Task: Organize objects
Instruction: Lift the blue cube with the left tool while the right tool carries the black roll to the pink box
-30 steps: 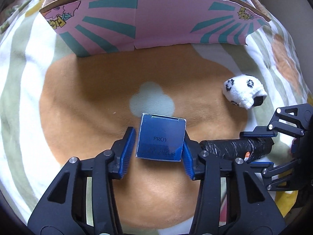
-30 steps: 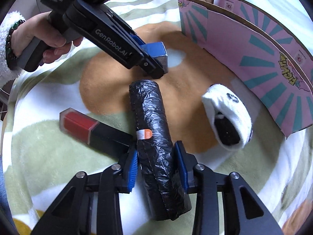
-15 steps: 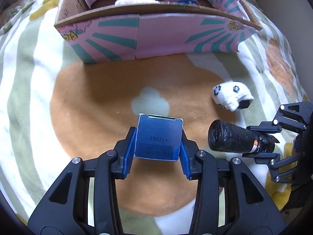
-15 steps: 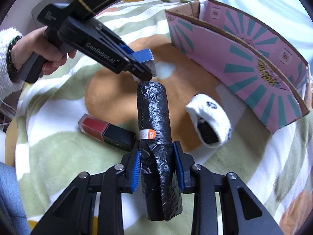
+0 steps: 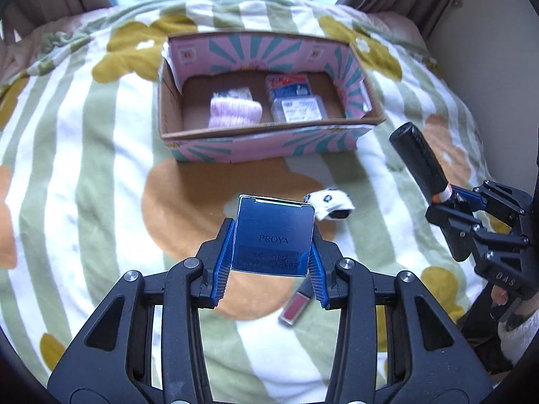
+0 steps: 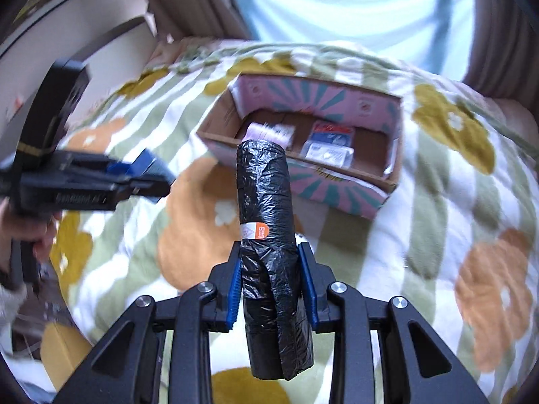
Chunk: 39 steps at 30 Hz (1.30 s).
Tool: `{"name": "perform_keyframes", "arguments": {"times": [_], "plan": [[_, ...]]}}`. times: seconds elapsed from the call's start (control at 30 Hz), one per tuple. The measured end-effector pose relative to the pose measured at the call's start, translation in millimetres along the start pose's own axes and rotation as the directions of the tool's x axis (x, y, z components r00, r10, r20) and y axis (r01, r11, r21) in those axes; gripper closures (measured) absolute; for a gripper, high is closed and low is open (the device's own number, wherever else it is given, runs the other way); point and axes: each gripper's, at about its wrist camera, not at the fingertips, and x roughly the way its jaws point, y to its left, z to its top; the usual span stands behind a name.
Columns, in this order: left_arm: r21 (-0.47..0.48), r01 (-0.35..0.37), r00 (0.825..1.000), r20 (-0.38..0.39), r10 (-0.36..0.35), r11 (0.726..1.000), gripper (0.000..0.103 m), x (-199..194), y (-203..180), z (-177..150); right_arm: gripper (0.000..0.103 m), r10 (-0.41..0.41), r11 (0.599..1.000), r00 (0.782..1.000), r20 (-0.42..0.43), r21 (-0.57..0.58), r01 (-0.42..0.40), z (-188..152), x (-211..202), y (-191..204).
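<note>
My left gripper [image 5: 271, 262] is shut on a blue PROYA box [image 5: 273, 235] and holds it high above the blanket. My right gripper [image 6: 272, 284] is shut on a black roll of bin bags [image 6: 267, 235], also lifted; the roll shows at the right of the left wrist view [image 5: 419, 160]. The open pink cardboard box [image 5: 266, 143] stands ahead; it also shows in the right wrist view [image 6: 337, 188]. Inside it lie a pale purple knitted item [image 5: 234, 111] and clear packets [image 5: 298, 109].
A panda-pattern sock [image 5: 328, 203] and a red lipstick tube [image 5: 296, 306] lie on the flowered blanket [image 5: 84, 202] below my left gripper. Curtains and a wall stand behind the bed. The left gripper and hand show at the left of the right wrist view [image 6: 84, 185].
Both grippers have risen well above the blanket with their objects. The pink box now sits lower in view, with its inside showing.
</note>
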Motion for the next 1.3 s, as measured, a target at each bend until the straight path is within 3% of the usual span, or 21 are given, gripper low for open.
{"name": "perform_keyframes", "arguments": {"times": [0.27,0.5,0.87,1.3], "plan": [[-0.053,-0.036,0.998,0.051,0.038,0.998,0.066,-83,-11,1,0.075,-0.117,0.987,0.993,0.031,0.110,0.112,25,-63,12],[-0.107,-0.024,0.997,0.068,0.031,0.994,0.066,-132,-11,-18,0.075,-0.173,0.965,0.985,0.019,0.205,0.165,17,-104,21],[-0.095,-0.023,0.997,0.071,0.030,0.995,0.066,-141,-16,-16,0.075,-0.187,0.955,0.982,0.017,0.239,0.178,16,-112,22],[-0.089,-0.016,0.995,0.100,0.025,0.996,0.066,-129,-13,44,0.075,-0.183,0.960,0.982,0.054,0.223,0.167,67,-101,2]]}}
